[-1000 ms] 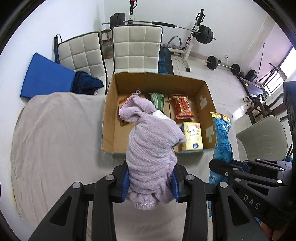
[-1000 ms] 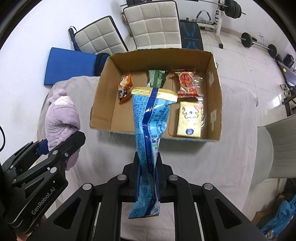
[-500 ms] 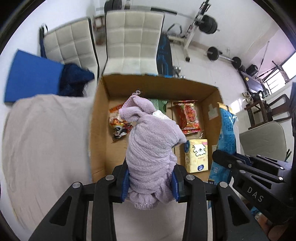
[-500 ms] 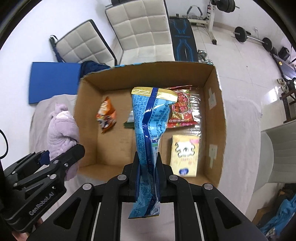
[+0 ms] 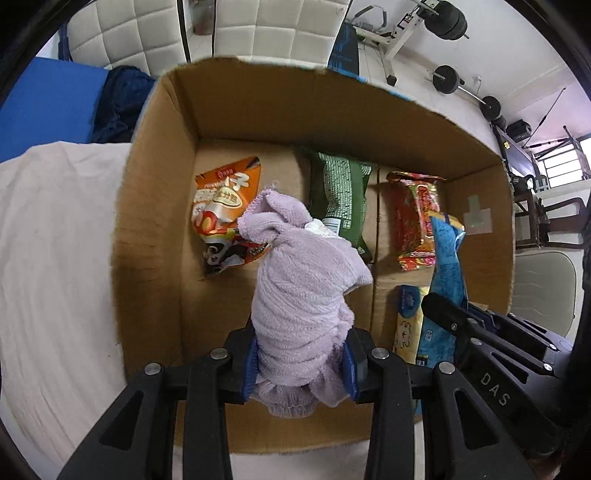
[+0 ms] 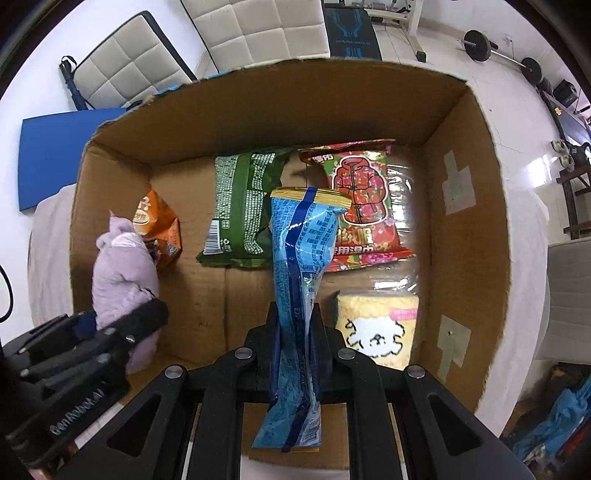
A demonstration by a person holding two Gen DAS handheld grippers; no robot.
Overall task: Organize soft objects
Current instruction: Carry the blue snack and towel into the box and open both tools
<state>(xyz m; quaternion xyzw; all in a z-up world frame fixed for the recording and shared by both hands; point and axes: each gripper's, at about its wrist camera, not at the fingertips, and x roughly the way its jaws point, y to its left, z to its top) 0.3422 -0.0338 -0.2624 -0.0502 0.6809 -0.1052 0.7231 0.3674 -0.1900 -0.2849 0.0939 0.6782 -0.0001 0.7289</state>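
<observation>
My left gripper [image 5: 300, 363] is shut on a rolled lilac towel [image 5: 301, 295] and holds it over the left part of an open cardboard box [image 5: 155, 206]. My right gripper [image 6: 294, 345] is shut on a blue snack bag [image 6: 301, 266] and holds it upright over the middle of the box [image 6: 469, 192]. The towel also shows in the right wrist view [image 6: 123, 266]. An orange snack bag [image 5: 221, 210], a green bag [image 6: 243, 206], a red packet [image 6: 364, 206] and a yellow tissue pack [image 6: 376, 332] lie on the box floor.
The box stands on a table with a pale cloth [image 5: 55, 240]. Two white padded chairs [image 6: 258, 29] and a blue mat [image 5: 44, 103] are behind it. Gym weights [image 5: 447, 22] stand at the back.
Both grippers have moved forward from in front of the box to over its inside, each still holding its object.
</observation>
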